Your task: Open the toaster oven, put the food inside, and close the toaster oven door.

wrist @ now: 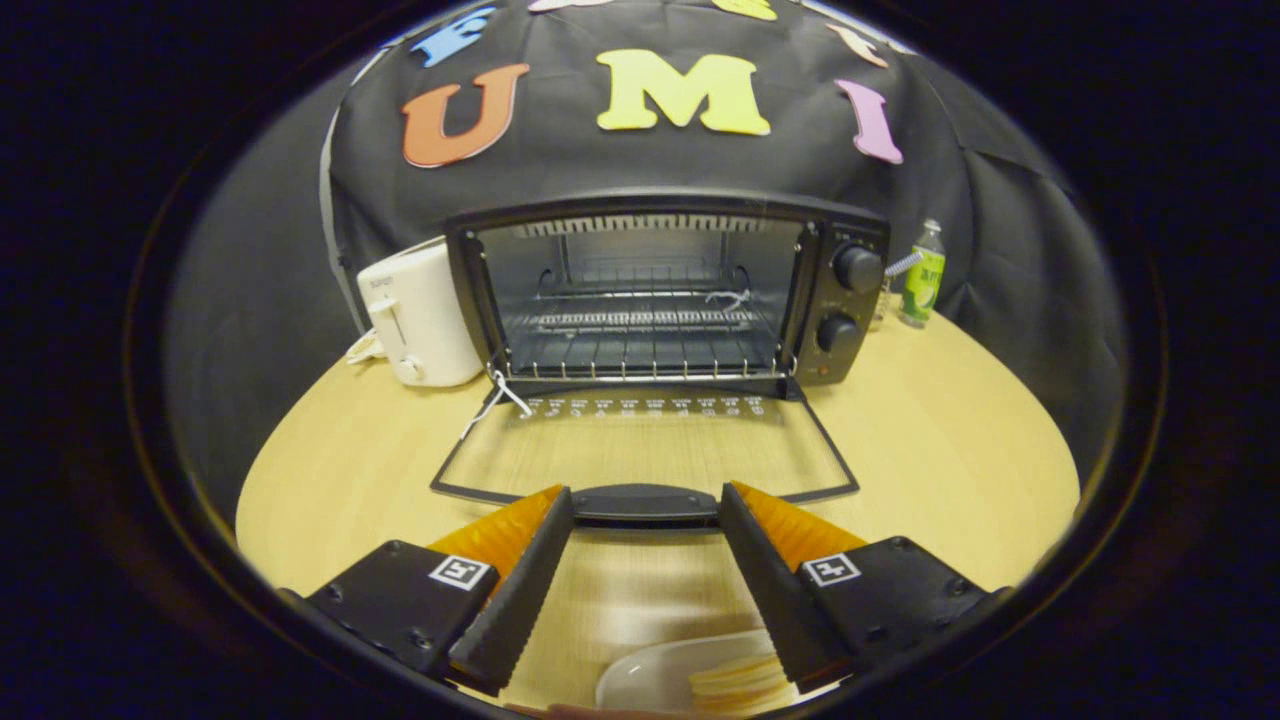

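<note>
A black toaster oven [845,300] stands on the wooden table beyond the fingers. Its glass door [645,450] lies folded down flat toward me, and the wire rack [640,345] inside is bare. The door's black handle [645,502] sits just ahead of my fingertips. My gripper [645,500] is open, with nothing between its two orange and black fingers. Below and between the fingers, close to me, a white plate [650,675] holds pale round slices of food [735,682].
A white pop-up toaster [415,315] stands against the oven's left side. A green-labelled bottle [922,275] stands at the oven's right, near the cloth wall. The wooden table [950,440] stretches to both sides of the open door.
</note>
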Demonstrator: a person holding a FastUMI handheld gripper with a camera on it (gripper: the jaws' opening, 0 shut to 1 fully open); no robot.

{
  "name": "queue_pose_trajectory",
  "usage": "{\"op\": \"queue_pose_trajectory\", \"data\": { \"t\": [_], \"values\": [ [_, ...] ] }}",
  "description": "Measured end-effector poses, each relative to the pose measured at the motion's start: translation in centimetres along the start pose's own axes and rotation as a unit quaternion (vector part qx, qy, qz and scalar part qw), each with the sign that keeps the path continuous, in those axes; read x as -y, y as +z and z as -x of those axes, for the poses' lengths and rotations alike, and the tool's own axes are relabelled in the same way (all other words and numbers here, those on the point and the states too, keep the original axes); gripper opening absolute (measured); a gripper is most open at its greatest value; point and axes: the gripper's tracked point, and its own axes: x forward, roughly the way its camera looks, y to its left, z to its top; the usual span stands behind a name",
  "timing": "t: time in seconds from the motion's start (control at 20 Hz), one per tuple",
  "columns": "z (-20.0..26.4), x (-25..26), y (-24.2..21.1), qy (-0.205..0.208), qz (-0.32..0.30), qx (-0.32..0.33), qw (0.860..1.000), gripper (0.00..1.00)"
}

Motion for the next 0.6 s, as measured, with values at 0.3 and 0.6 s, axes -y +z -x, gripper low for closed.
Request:
{"op": "queue_pose_trajectory", "data": {
  "t": [0.3, 0.6],
  "values": [
    [6.6, -0.4, -1.2, 0.039, -0.009, 0.033, 0.999, 0.99],
    [12.8, 2.2, -5.2, 0.005, 0.000, 0.084, 0.996, 0.99]
  ]
}}
